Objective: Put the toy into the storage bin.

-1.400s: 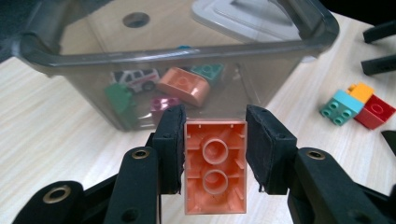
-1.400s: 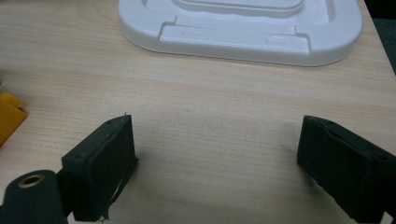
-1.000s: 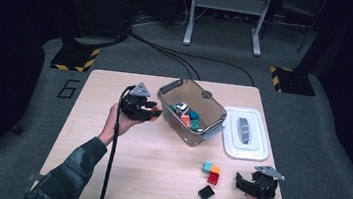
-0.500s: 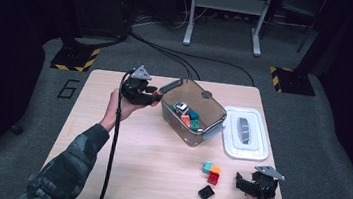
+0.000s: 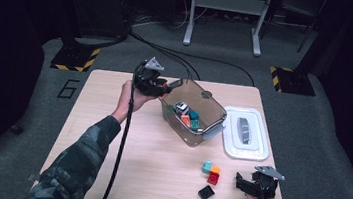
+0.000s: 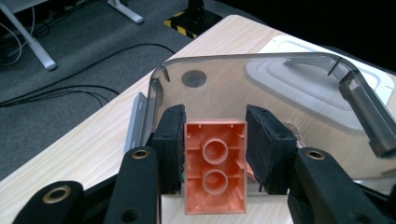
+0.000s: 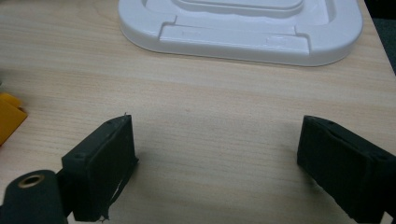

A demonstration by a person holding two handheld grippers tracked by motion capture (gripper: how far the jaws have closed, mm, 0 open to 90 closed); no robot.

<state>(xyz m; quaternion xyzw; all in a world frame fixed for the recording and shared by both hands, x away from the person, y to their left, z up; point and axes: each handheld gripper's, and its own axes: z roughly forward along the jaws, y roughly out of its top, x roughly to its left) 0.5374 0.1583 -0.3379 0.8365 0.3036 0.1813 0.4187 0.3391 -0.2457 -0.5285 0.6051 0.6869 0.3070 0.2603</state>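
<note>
The left gripper (image 6: 215,163) is pinching an orange brick (image 6: 215,166) by its two long sides, hollow underside facing the camera, and is holding it over the near corner of the clear bin (image 5: 213,115), likely so the brick can drop in beside the toys already lying there. The right gripper (image 7: 219,163) is resting with its jaws spread and holding nothing on the table, well in front of the bin and just before the white lid (image 7: 243,28), probably waiting near the loose blocks (image 5: 211,171).
</note>
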